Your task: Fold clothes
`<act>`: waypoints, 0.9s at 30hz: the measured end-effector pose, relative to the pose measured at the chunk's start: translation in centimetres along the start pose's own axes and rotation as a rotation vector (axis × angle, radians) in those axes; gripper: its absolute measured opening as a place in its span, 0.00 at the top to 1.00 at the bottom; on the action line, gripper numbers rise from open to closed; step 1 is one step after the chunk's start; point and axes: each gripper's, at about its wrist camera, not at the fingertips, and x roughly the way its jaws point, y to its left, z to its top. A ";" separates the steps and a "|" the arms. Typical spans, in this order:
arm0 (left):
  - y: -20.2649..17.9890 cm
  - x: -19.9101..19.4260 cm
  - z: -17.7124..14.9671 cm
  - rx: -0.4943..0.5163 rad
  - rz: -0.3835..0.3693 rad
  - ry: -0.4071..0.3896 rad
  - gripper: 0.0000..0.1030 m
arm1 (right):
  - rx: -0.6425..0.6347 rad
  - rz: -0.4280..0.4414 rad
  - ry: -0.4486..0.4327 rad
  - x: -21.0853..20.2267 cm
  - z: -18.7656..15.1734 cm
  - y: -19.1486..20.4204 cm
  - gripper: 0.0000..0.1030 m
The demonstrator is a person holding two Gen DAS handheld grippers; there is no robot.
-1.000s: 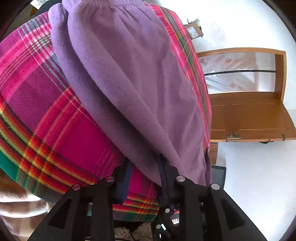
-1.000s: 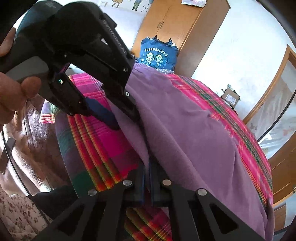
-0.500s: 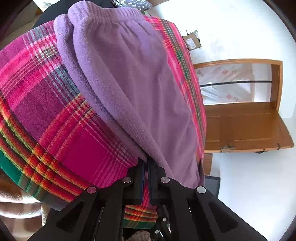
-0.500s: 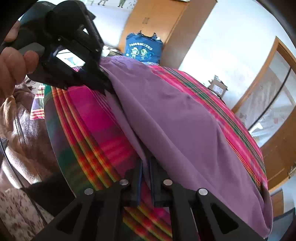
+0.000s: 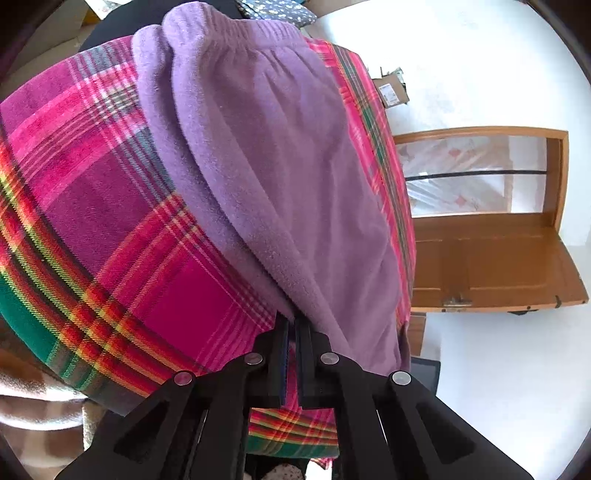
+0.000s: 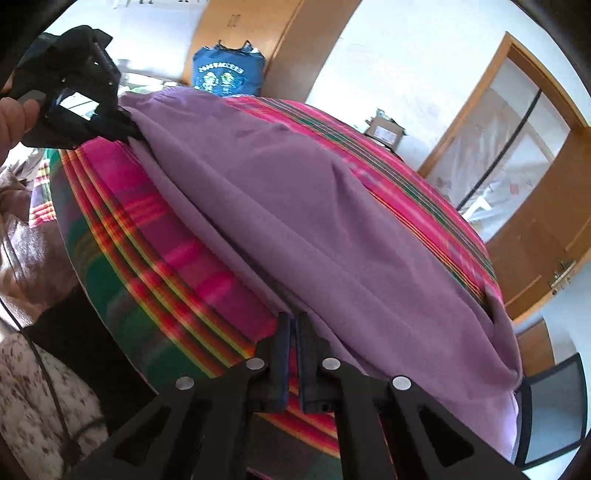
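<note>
Through my left wrist camera, my left gripper (image 5: 291,325) has its fingers (image 5: 280,354) drawn nearly together, pinching the near edge of the purple fleece trousers (image 5: 280,177). The trousers lie folded lengthwise on the pink plaid blanket (image 5: 110,236), their gathered elastic waistband (image 5: 255,35) at the far end. The blanket's green, red and yellow stripes curve along the near left rim. To the right stand a wooden door (image 5: 491,269) and, further off against the white wall, a small cardboard box (image 5: 391,90).

Through my right wrist camera, my right gripper (image 6: 293,321) is likewise nearly closed, its fingers (image 6: 282,354) nipping the trousers' (image 6: 332,229) near edge where it meets the plaid blanket (image 6: 147,236). At the far end my left gripper (image 6: 127,127), held in a hand (image 6: 16,114), grips the same edge of the purple cloth. Behind it a blue printed bag (image 6: 225,75) leans against a wooden wardrobe (image 6: 291,44). A door (image 6: 532,206) stands at right.
</note>
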 end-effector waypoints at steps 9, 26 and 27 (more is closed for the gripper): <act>0.2 -0.6 -0.9 0.061 0.041 0.004 0.97 | 0.066 0.036 0.003 -1.7 -1.7 -1.9 1.00; -3.3 -2.7 -3.9 0.373 0.048 -0.043 0.98 | 0.205 0.217 -0.020 -0.6 -0.5 -3.4 0.92; -4.0 -2.5 -4.3 0.424 0.044 -0.037 0.98 | 0.217 0.226 -0.014 -0.5 -0.5 -3.6 0.92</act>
